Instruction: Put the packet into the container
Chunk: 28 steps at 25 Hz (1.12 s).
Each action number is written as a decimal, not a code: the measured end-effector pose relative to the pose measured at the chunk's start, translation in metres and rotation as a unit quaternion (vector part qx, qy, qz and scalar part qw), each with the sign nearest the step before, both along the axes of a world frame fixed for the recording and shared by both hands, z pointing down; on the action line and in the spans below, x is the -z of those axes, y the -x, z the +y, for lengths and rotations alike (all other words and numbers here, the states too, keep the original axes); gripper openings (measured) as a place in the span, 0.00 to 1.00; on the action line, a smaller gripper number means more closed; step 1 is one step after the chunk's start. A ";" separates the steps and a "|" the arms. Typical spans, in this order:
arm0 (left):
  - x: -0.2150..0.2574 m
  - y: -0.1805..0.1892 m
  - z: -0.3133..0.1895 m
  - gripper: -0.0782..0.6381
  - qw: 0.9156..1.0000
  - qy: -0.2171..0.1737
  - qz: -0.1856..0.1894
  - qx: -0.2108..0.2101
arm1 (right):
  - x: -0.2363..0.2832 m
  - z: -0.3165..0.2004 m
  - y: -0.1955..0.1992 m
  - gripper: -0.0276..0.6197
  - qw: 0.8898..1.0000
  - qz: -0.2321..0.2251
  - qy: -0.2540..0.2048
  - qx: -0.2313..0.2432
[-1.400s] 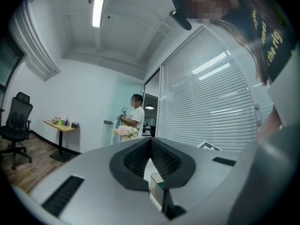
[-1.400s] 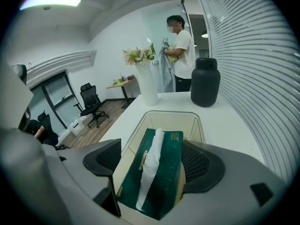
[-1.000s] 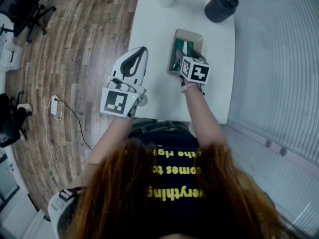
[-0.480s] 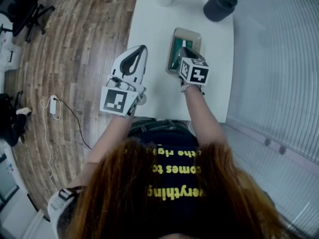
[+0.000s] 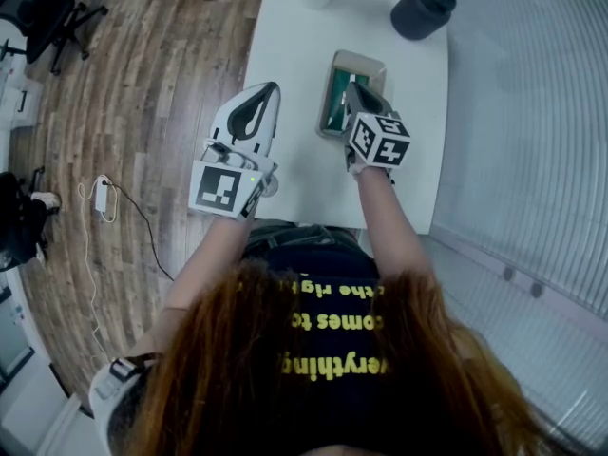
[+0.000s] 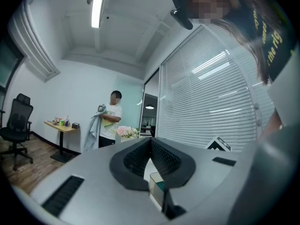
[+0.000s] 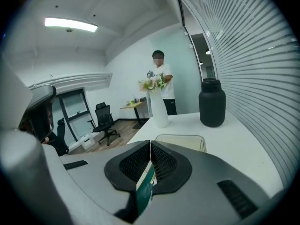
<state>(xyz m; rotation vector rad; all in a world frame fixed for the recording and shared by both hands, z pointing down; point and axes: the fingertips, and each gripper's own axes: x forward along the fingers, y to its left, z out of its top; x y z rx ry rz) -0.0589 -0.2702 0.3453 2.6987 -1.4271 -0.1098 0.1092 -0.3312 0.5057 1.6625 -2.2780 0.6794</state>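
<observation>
Two claws are showing over the white worktop (image 5: 290, 55), and only the right claw (image 7: 150, 146) is working: its jaws have just been closing and are now pinching a thin green-and-white packet (image 7: 146, 185) edge-on, with the packet's lower part hanging out beneath the pads. The left claw (image 6: 150, 142) is waiting off to the side near the worktop's edge, its jaws drawn together with nothing between them. The shallow pale container (image 5: 369, 63) is lying just ahead of the right claw, short of a black jar (image 7: 212, 102) and a white vase (image 7: 159, 109). In the head view a strip of green is showing along the container's left side; whether the packet's lower edge is sitting within the walls or hanging just above them cannot be told. Judging by this, the grasp is made and the placing step is beginning. The next move is calling for the right claw to be carrying the packet over the middle of the container, tipping it down inside the rim, and then opening so that it drops flat rather than catching on a wall.
</observation>
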 end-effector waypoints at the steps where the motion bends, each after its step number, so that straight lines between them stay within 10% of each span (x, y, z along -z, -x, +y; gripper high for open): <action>1: 0.000 0.000 0.000 0.11 1.000 -0.001 0.001 -0.002 | 0.006 -0.001 -0.001 0.08 1.000 0.003 -0.013 0.001; 14: 0.004 -0.009 0.006 0.11 1.000 -0.014 -0.002 -0.012 | 0.107 0.017 -0.002 0.08 0.980 -0.010 -0.198 0.022; 28: 0.000 -0.024 0.024 0.11 1.000 -0.007 -0.006 -0.030 | 0.146 0.069 0.007 0.08 0.974 -0.057 -0.208 0.073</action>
